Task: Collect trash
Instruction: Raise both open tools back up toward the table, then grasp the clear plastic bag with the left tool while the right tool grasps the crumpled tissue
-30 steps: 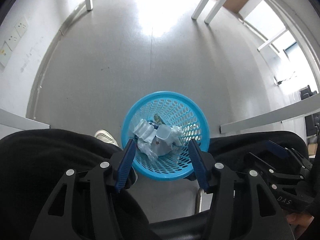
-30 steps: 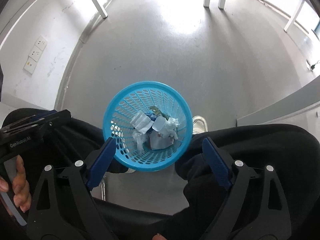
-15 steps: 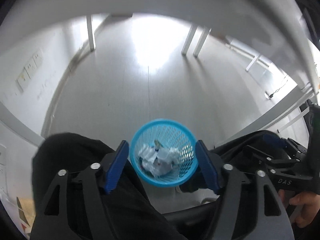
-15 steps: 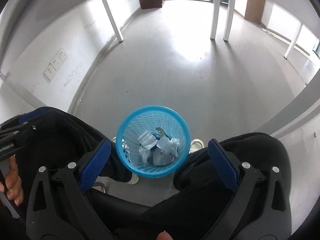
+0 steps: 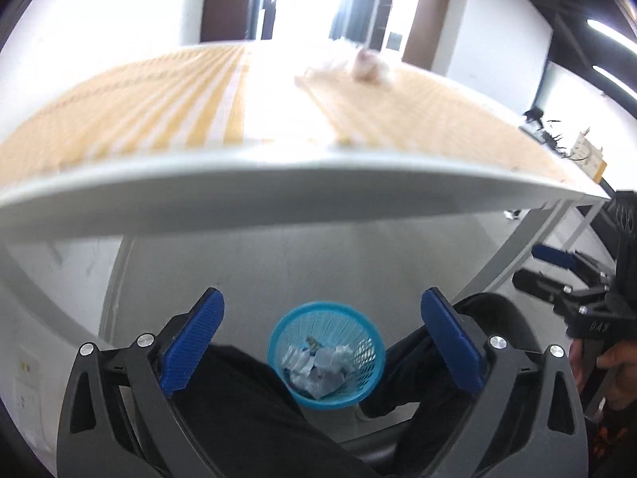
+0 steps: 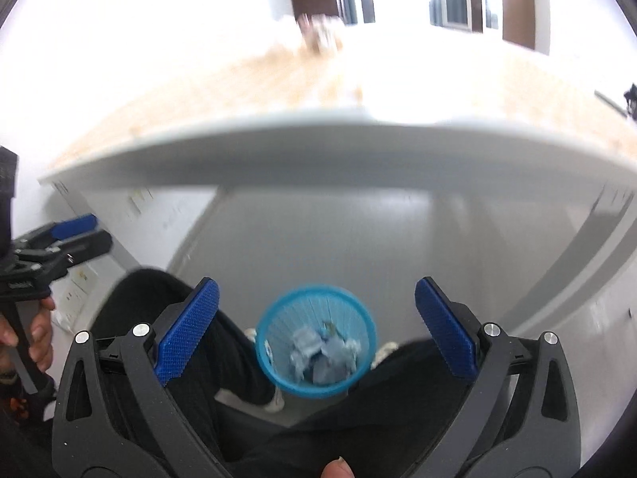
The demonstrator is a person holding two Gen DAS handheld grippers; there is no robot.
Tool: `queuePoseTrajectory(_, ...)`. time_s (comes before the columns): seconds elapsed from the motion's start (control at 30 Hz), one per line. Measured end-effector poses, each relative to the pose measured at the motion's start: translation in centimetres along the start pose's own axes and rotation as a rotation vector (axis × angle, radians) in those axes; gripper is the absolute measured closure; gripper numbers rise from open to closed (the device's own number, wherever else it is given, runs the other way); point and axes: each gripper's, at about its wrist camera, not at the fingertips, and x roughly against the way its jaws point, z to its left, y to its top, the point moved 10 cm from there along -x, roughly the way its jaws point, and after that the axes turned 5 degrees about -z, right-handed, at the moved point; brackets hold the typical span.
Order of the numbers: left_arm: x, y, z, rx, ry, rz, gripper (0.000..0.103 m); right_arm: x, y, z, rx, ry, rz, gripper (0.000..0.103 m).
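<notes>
A blue mesh wastebasket [image 5: 326, 362] stands on the grey floor between the person's legs, holding crumpled white and clear trash [image 5: 316, 366]. It also shows in the right wrist view [image 6: 316, 342]. My left gripper [image 5: 322, 338] is open and empty, high above the basket. My right gripper [image 6: 316, 326] is open and empty, also high above it. On the table a blurred pale crumpled piece [image 5: 364, 65] lies at the far side; it shows in the right wrist view [image 6: 320, 38] too.
A white-edged table with a yellow striped top [image 5: 199, 119] spans both views above the basket. Slanted table legs [image 5: 513, 251] stand at the right. The other gripper shows at each view's edge [image 5: 577, 294] [image 6: 47, 247]. A wall with sockets [image 6: 75, 290] is left.
Both grippers have risen from just above the basket to table-edge height and opened wider. The basket now looks small and far below, and the tabletop has come into view.
</notes>
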Motion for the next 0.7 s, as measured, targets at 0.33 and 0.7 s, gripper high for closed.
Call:
queuePoseTrajectory(0.33, 1.4, 8.9, -2.2, -0.074, 0.052, -0.208, 0.006, -0.1, 8.8, -0.4, 0.044, -0.037, -0.104, 0.009)
queuePoseTrajectory(0.7, -2.0, 17.0, -0.9, -0.129, 0.071, -0.205, 0.006, -2.9, 15.7, -1.7, 0.040, -0.038, -0.100, 0.009)
